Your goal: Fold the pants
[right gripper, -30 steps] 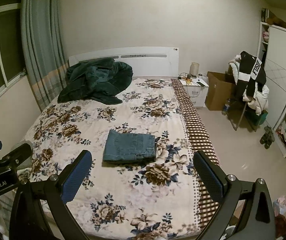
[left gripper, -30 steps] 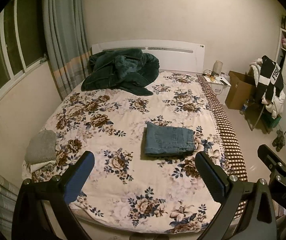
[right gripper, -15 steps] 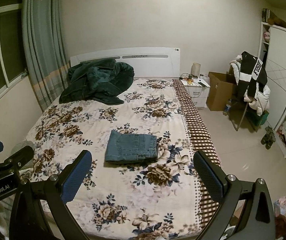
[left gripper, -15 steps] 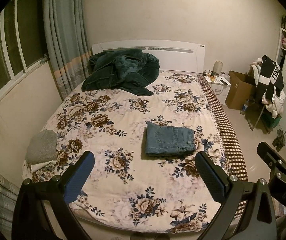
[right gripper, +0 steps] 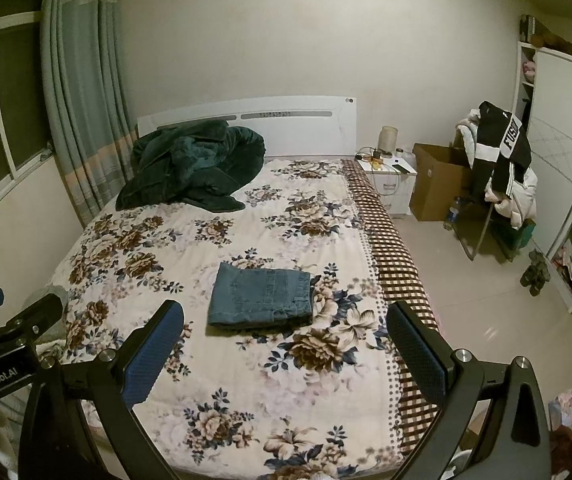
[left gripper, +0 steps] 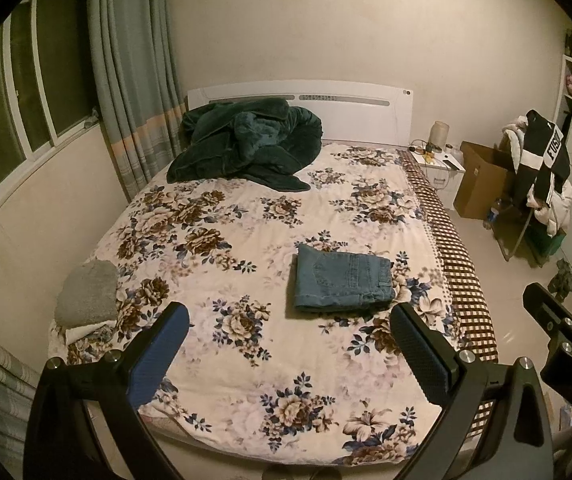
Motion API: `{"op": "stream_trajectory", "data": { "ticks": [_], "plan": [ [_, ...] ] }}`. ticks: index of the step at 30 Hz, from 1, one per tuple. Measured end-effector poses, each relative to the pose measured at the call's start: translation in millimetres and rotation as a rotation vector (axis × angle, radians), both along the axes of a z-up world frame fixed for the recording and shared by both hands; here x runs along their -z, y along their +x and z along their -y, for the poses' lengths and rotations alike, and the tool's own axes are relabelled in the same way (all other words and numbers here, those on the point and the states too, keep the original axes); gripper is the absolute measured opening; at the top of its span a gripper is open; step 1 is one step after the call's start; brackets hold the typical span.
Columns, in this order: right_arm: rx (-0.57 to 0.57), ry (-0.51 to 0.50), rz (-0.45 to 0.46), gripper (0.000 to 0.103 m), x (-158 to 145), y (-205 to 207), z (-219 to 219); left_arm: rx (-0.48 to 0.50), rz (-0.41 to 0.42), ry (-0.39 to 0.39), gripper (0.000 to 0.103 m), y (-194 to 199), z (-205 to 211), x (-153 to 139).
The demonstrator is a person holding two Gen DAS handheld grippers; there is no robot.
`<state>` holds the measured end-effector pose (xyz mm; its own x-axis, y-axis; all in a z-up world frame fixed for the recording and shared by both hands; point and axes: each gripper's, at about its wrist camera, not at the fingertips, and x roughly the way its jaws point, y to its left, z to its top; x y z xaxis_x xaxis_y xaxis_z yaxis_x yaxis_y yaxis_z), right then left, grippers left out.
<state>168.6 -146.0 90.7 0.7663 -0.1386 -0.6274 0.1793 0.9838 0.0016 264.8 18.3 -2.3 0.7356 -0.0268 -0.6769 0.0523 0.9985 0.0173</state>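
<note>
Pants (left gripper: 341,282), one folded pair, lie on the bed (left gripper: 246,340); both grippers' fingers (left gripper: 419,348) spread apart.

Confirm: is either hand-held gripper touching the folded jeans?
Apart. In the left wrist view, the left hand-held gripper sits short of the folded jeans; in the right wrist view, bedspread shows before the right hand-held gripper.

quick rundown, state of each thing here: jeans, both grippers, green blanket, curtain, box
jeans: folded into a flat rectangle, lying on the bed
left gripper: open, empty
right gripper: open, empty
green blanket: crumpled in a heap by the headboard
curtain: drawn aside
cardboard box: open
</note>
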Motion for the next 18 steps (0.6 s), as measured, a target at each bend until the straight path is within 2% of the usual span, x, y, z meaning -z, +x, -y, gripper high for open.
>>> {"op": "stream_trajectory", "data": {
  "ticks": [18],
  "plan": [
    [0.02, 0.008, -0.017, 0.103, 7.8, -13.2, 4.4, -0.002, -0.016, 0.003, 0.103, -10.0, -2.3, 7.7]
  ]
}}
